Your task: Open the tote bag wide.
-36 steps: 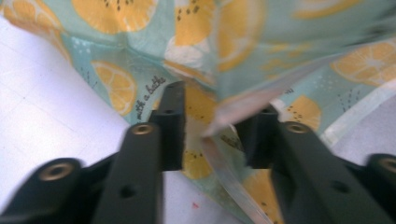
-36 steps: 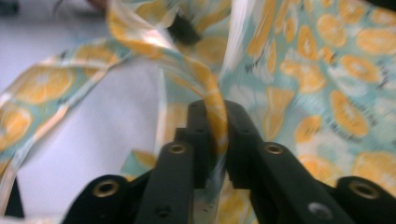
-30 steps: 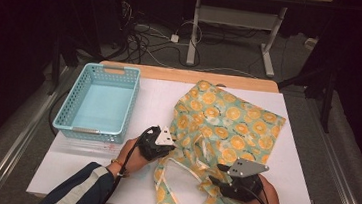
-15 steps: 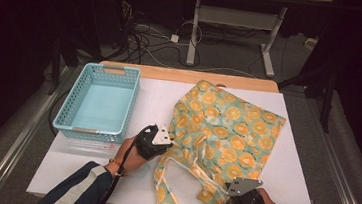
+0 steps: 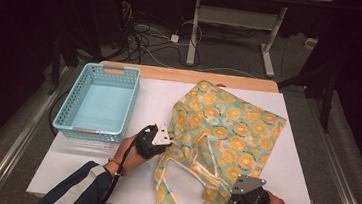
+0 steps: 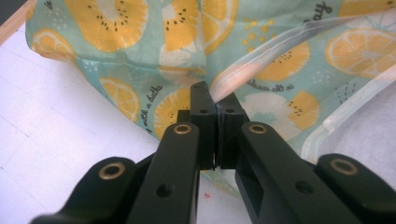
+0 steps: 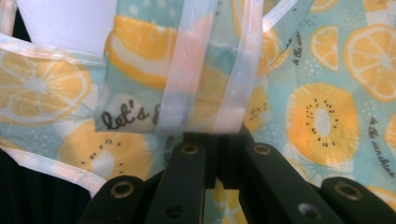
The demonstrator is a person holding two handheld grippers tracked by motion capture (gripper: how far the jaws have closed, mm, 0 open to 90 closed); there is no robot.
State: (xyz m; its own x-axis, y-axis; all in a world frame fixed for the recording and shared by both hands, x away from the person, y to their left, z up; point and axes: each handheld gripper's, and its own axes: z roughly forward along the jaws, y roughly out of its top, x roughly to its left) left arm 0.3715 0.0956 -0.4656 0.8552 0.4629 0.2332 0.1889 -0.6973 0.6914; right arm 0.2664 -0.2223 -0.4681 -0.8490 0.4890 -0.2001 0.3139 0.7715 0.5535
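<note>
One bag (image 5: 226, 131), one basket (image 5: 99, 105) (two tools).

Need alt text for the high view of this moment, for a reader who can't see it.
A person's two black grippers pinch a mint-green fabric bag printed with orange citrus slices, lying flat on a white table: the left at its near-left edge, the right at its handles. An empty light-blue plastic basket stands at left.

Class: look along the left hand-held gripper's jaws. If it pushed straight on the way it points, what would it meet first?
The left hand-held gripper is already shut on the fruit-print bag; straight ahead lies more of that bag, probably its pale trim strap.
</note>
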